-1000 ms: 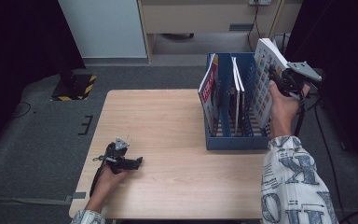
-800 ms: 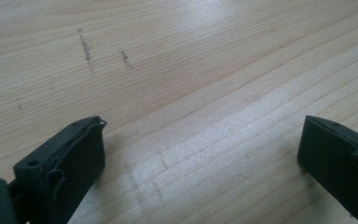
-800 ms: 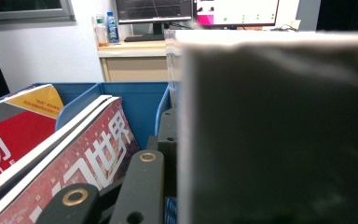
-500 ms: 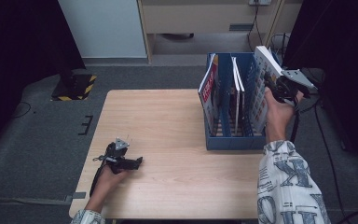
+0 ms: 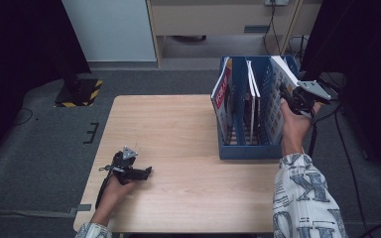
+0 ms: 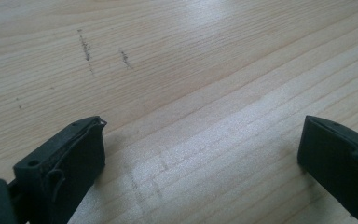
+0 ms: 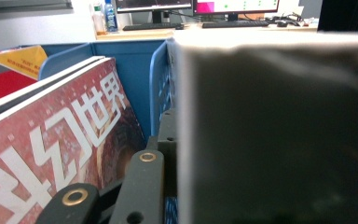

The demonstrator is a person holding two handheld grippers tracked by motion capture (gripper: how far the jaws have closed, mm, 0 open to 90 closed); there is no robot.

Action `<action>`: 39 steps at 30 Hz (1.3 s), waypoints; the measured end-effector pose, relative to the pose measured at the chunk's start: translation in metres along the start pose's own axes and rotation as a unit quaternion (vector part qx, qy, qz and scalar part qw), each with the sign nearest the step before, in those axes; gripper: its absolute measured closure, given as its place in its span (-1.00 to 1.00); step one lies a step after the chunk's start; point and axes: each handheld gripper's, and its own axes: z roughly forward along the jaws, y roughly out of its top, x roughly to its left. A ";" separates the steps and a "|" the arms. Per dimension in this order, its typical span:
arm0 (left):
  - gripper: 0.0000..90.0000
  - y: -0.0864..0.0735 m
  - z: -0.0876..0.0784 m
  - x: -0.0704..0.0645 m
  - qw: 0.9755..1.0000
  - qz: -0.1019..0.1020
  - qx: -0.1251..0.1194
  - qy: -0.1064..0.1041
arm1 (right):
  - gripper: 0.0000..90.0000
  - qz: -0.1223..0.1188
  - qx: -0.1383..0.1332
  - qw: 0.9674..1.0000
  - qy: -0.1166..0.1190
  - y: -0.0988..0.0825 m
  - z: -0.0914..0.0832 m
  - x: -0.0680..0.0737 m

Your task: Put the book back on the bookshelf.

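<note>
**Right gripper holds a magazine at a blue file rack; left gripper rests on the table**

In the high view, a light wooden table (image 5: 188, 148) takes up the centre of the frame. At its right edge stands a blue file rack (image 5: 243, 144) with upright dividers and magazines in its slots. At the upper right, the right gripper (image 5: 290, 96) is clamped on a magazine (image 5: 280, 99) that stands tilted in the rack's rightmost slot. The right gripper view shows that magazine (image 7: 279, 130) as a large blurred sheet close to the lens, with a red-covered magazine (image 7: 51, 135) at the left. At the lower left of the high view, the left gripper (image 5: 144, 172) lies on the tabletop. In the left gripper view its jaws stand wide apart over bare wood (image 6: 191, 93), holding nothing.
</note>
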 end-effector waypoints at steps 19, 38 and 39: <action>-1.00 0.000 0.000 0.000 1.000 0.000 0.000 0.000 | 0.63 0.003 0.013 1.000 0.016 -0.016 -0.003 -0.003; -1.00 0.000 0.000 0.000 1.000 0.002 0.001 0.000 | 0.63 -0.020 0.024 0.999 0.006 -0.009 -0.003 -0.006; -1.00 0.000 0.000 0.000 1.000 0.002 0.001 0.000 | 0.63 -0.019 0.022 1.000 0.003 -0.009 -0.003 -0.006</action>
